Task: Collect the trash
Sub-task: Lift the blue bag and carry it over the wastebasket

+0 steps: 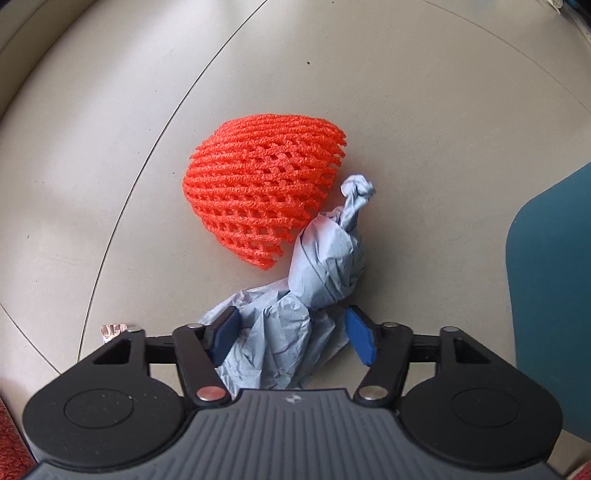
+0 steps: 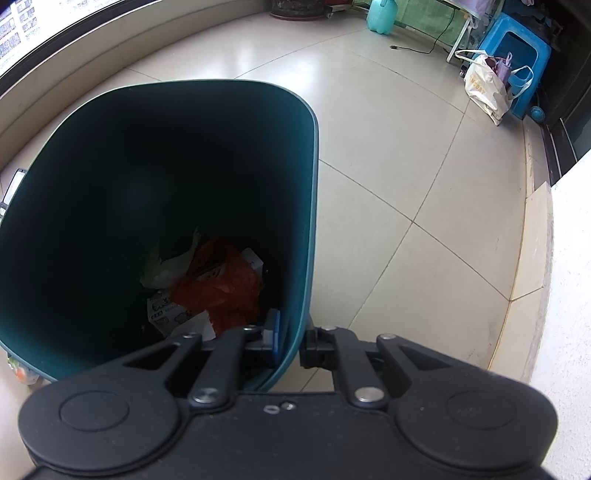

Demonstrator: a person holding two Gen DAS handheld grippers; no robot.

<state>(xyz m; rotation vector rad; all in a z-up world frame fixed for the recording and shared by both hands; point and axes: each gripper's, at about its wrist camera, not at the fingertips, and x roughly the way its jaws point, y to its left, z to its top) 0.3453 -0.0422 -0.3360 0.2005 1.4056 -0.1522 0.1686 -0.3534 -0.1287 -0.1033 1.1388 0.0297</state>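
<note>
In the left wrist view a crumpled light-blue glove lies on the beige tiled floor, touching an orange foam fruit net just beyond it. My left gripper is open, its blue pads on either side of the glove's near part. In the right wrist view my right gripper is shut on the near right wall of a dark teal trash bin. One finger is inside, one outside. The bin holds an orange bag, paper and packaging.
The bin's teal side stands at the right of the left view. In the right view a blue stool, a white shopping bag, a green bottle and a cable lie far back. A raised ledge runs along the right.
</note>
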